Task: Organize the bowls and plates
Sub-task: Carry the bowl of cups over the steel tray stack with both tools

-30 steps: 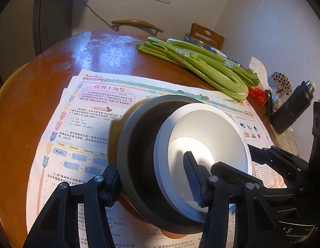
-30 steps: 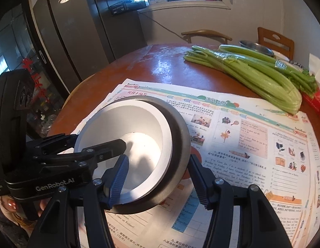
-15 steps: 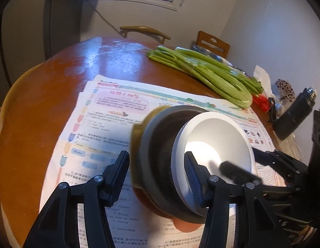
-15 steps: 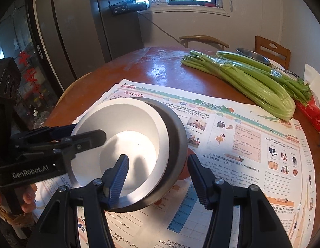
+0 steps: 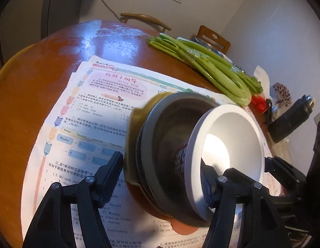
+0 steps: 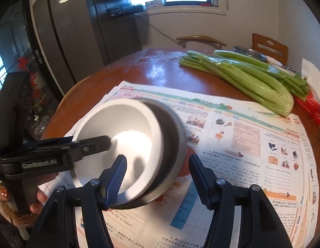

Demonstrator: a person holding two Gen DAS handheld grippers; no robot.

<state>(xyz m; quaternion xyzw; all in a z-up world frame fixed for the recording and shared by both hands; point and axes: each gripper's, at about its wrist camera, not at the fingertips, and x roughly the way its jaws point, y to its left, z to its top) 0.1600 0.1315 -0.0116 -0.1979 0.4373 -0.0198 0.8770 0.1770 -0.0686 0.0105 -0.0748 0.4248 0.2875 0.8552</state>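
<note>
A white bowl stands tilted inside a dark grey bowl, which rests on an olive plate on the newspaper. My left gripper straddles the stack. Its jaws are opening, with one finger inside the white bowl and the other just off the olive plate's edge. My right gripper comes from the opposite side, its jaws opening slightly. Its blue pad is inside the white bowl, and its other finger is a sliver off the grey bowl's outer wall.
Newspaper sheets cover the near half of the round wooden table. Celery lies at the back right, with a steel bowl behind it. A black flask lies at the right edge. A hand holds the left gripper.
The white bowl has tipped up on edge out of the grey bowl. My left jaws have spread, and the outer finger has come off the grey bowl. My right jaws have widened a little.
</note>
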